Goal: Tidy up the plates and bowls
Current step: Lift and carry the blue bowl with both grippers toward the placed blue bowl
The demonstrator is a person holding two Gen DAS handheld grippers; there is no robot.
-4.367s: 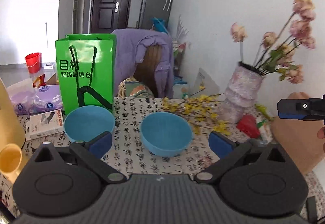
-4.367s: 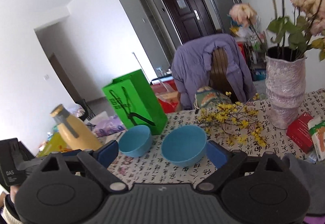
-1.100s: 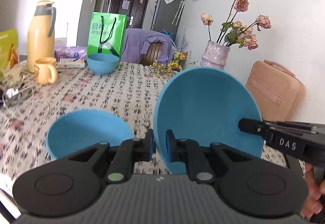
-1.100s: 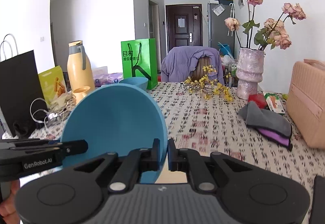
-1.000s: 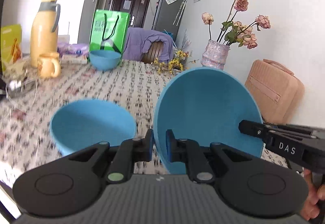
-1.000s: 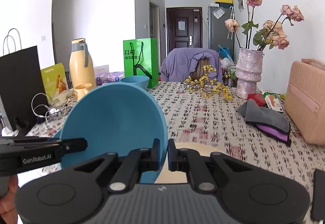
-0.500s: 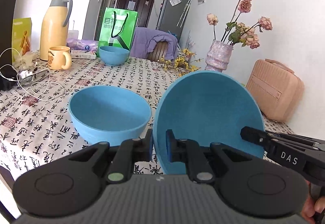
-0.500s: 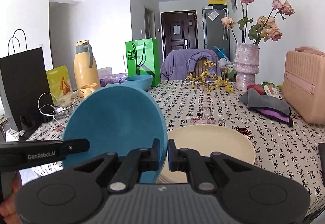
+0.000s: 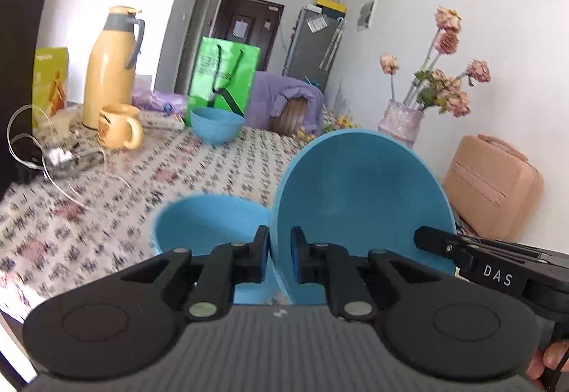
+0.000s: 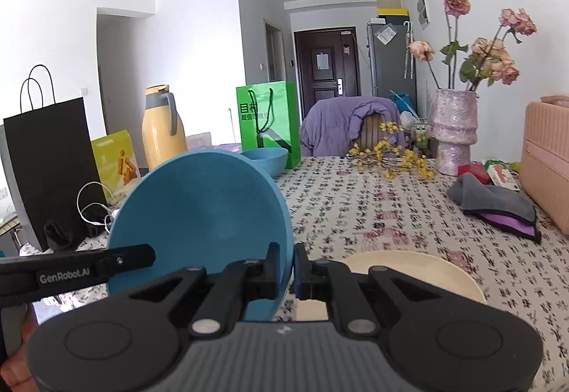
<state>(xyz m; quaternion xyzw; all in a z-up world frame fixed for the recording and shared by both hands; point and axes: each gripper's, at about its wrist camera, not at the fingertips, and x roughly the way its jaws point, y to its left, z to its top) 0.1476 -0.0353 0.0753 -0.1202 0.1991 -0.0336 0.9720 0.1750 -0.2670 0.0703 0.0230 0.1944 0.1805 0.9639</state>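
A blue bowl (image 9: 359,207) hangs tilted on edge above the table, gripped from both sides. My left gripper (image 9: 279,258) is shut on its left rim. My right gripper (image 10: 286,267) is shut on the opposite rim of the same bowl (image 10: 202,210). In the left wrist view a second blue bowl (image 9: 206,225) rests upright on the table just left of the held one, which partly hides it. A third blue bowl (image 9: 217,123) sits far back by the green bag. In the right wrist view a cream plate (image 10: 409,267) lies right of my right gripper.
A yellow thermos (image 9: 108,68), yellow mug (image 9: 117,125), white cables (image 9: 53,157) and a black bag (image 10: 49,157) line the left side. A green bag (image 10: 268,122), vase of flowers (image 10: 455,132), folded cloths (image 10: 494,207) and a pink case (image 9: 494,186) stand behind and right.
Both grippers carried the tilted bowl leftwards. It now overlaps the resting blue bowl's right rim, and the cream plate has slid right in the right wrist view. Both grips are unchanged.
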